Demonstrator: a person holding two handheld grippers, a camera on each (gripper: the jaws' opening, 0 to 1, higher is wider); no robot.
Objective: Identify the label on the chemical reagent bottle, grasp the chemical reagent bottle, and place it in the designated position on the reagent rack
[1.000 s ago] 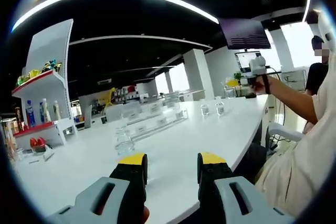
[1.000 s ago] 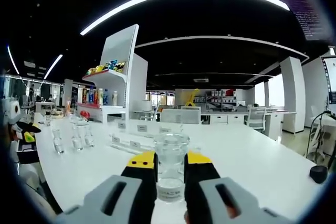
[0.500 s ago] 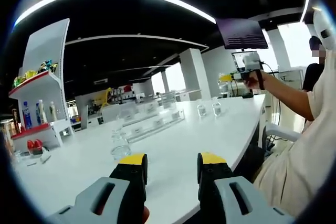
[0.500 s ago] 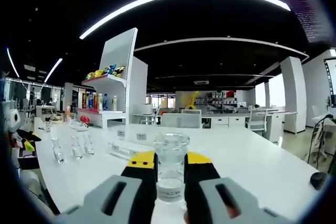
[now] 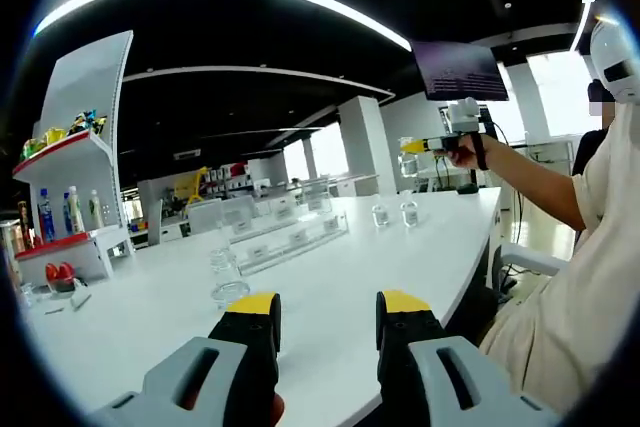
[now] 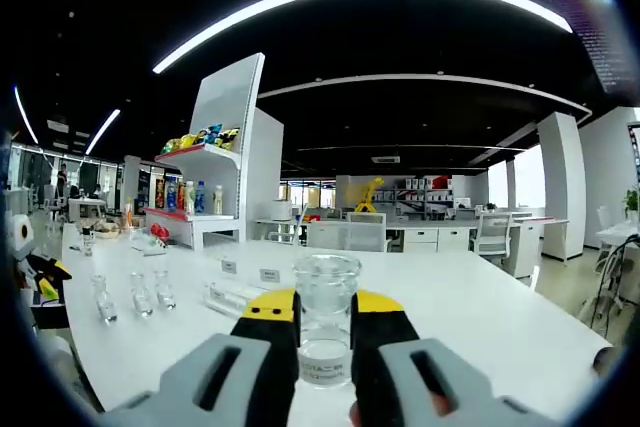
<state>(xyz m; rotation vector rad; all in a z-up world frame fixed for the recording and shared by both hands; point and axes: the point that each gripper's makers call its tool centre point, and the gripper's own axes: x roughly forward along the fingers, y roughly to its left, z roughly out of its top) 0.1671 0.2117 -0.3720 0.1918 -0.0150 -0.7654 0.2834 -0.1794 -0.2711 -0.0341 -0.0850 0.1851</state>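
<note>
Right gripper (image 6: 325, 332), seen in its own view, has its two yellow-tipped jaws clamped on a clear glass reagent bottle (image 6: 326, 319), held upright above the white table (image 6: 480, 312) with a small white label facing the camera; the label's print is too small to read. From the left gripper view the same gripper appears at the upper right on an outstretched arm, raised well above the table.

Left gripper (image 5: 326, 315) has its jaws apart with nothing between them, low over the near table edge. Just ahead of it stands a single clear bottle (image 5: 227, 275).

The clear reagent rack (image 6: 240, 292), a long low stand with small label cards, lies ahead and to the left of the held bottle in the right gripper view, its long axis running across that view. Three more small bottles (image 6: 132, 295) stand farther left. The right gripper is the one carrying, so reaching the rack likely means moving forward, leftward and down with the bottle kept upright.
</note>
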